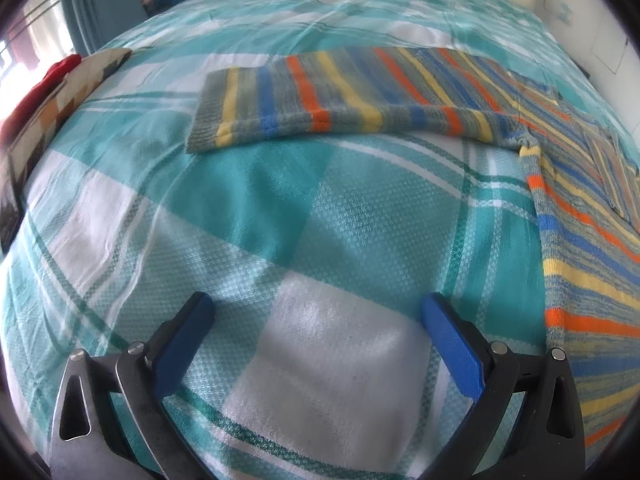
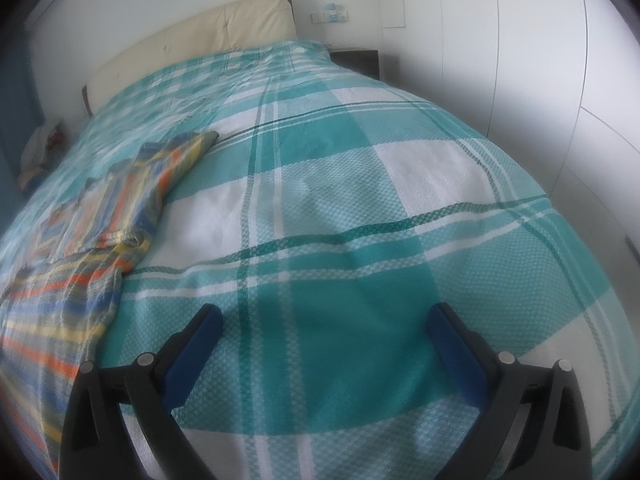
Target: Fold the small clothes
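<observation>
A striped knit sweater (image 1: 580,208) in grey, blue, orange and yellow lies flat on the bed. In the left wrist view its body fills the right side and one sleeve (image 1: 320,96) stretches out to the left across the middle. My left gripper (image 1: 316,308) is open and empty over the bedspread, short of the sleeve and left of the body. In the right wrist view the sweater (image 2: 80,240) lies at the left with its other sleeve (image 2: 176,160) pointing away. My right gripper (image 2: 324,320) is open and empty, to the right of the sweater.
The bed has a teal and white plaid bedspread (image 1: 280,208). Folded clothes (image 1: 52,96) lie at its left edge. A cream headboard (image 2: 224,28), a dark nightstand (image 2: 356,60) and white wardrobe doors (image 2: 520,80) stand beyond the bed.
</observation>
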### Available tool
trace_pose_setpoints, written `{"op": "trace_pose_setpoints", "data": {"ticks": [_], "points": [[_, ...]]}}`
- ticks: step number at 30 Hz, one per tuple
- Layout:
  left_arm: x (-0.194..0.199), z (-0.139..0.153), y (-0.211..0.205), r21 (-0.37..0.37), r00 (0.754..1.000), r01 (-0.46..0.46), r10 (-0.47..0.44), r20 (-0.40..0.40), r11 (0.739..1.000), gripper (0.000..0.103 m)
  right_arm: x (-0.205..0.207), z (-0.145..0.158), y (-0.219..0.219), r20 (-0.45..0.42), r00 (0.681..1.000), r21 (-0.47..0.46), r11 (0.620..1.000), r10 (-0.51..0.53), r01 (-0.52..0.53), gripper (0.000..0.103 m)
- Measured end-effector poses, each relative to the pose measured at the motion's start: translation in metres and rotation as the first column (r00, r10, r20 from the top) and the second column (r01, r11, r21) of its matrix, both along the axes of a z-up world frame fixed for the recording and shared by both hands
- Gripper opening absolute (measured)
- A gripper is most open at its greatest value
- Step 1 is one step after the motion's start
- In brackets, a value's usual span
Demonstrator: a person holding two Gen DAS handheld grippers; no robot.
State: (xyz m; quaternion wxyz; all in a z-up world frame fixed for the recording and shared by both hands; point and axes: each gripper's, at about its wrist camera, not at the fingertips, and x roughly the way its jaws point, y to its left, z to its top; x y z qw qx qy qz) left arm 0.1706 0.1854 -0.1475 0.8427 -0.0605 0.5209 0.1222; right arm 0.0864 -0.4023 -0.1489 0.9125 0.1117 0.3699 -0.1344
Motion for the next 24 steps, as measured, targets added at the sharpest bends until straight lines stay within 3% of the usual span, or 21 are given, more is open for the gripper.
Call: {"op": "trace_pose_setpoints", "data": {"ticks": [9,13,17,21,24], "points": [[-0.001,0.002,0.004,-0.031,0.999,0.040,-0.040,-0.018,0.999,0.102,0.000,0.000,0.000,0.000,1.000,0.000,1.000,0.000,0.000,0.102],[-0.017,0.031,0.025,-0.169,0.999,0.043,-0.039,0.031,0.985,0.101,0.000,0.000,0.000,0.001,1.000,0.001,1.000,0.000,0.000,0.102],[-0.014,0.072,0.088,-0.361,0.985,-0.028,0.088,0.151,0.932,0.102,0.000,0.000,0.000,0.000,1.000,0.000,1.000,0.001,-0.001,0.102],[0.029,0.075,0.146,-0.430,0.979,-0.110,0.172,0.110,0.896,0.101,0.000,0.000,0.001,-0.002,1.000,-0.005,1.000,0.000,0.000,0.102],[0.071,0.058,0.159,-0.451,0.992,-0.092,0.122,0.038,0.888,0.100,0.000,0.000,0.001,-0.003,1.000,-0.010,1.000,-0.001,0.001,0.102]]}}
